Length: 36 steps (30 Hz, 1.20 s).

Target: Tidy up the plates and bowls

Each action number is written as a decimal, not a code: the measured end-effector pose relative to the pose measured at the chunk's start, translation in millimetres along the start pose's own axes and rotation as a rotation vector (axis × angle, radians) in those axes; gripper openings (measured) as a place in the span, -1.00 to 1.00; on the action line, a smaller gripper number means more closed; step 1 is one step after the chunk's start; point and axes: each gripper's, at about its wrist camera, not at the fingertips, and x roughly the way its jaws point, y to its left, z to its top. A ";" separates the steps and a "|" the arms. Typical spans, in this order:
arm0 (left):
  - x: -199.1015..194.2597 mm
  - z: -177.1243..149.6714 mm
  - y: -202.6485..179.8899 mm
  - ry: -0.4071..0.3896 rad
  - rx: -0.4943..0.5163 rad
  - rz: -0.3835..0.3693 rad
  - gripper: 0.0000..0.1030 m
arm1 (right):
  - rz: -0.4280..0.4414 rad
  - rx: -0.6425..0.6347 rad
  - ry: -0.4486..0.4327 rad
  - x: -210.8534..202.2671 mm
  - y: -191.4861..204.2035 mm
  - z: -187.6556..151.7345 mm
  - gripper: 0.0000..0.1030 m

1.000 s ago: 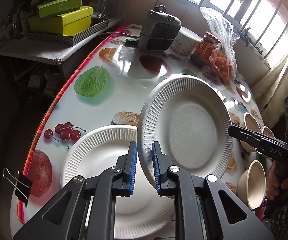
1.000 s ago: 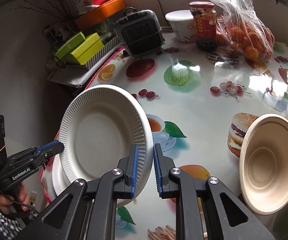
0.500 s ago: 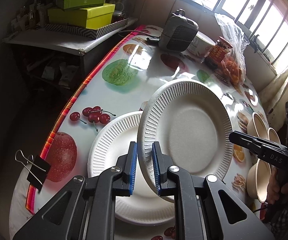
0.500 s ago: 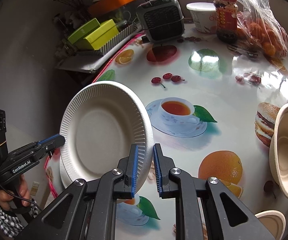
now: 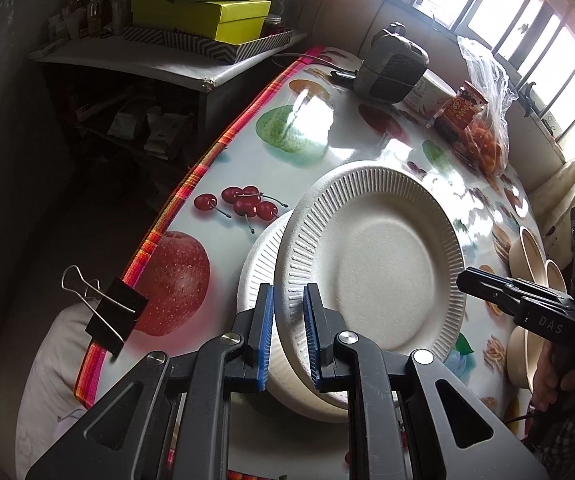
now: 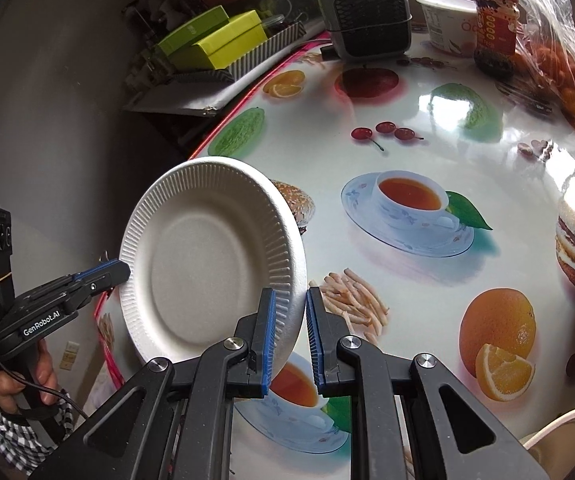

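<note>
- White plate [image 5: 383,276] mid-frame, tilted over second plate [image 5: 259,264]; stacking unfinished.
- Left gripper [image 5: 288,336] and right gripper [image 6: 290,338] both pinch its rim.
- Bowls [image 5: 535,252], right edge, unsorted.

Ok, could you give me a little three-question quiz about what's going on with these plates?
1. True or false: the raised plate lies flat on the table.
2. What sits directly beneath it? A) another plate B) a bowl C) a jar
3. How many tongs grip the raised plate?
Key: 1 false, it is tilted and off the table. 2 A. 3 two: the left tongs and the right tongs each pinch its rim.
</note>
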 end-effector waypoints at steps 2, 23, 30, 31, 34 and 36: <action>-1.1 -1.5 4.0 0.000 -0.007 0.002 -0.70 | 0.004 -0.005 0.004 2.5 3.5 0.0 -0.70; 12.9 -9.5 18.7 0.052 -0.020 -0.003 -0.70 | -0.061 -0.049 0.027 18.8 17.1 0.2 -0.70; 13.2 -9.2 19.6 0.058 -0.029 -0.010 -0.69 | -0.063 -0.049 0.023 18.9 17.3 0.1 -0.70; 13.3 -9.3 19.9 0.060 -0.030 -0.012 -0.69 | -0.062 -0.048 0.023 19.0 17.1 0.2 -0.70; 13.5 -9.3 19.8 0.061 -0.026 -0.014 -0.69 | -0.065 -0.045 0.024 19.2 16.5 0.0 -0.70; 13.9 -8.3 20.4 0.062 -0.027 -0.014 -0.69 | -0.064 -0.042 0.020 18.9 15.7 0.6 -0.70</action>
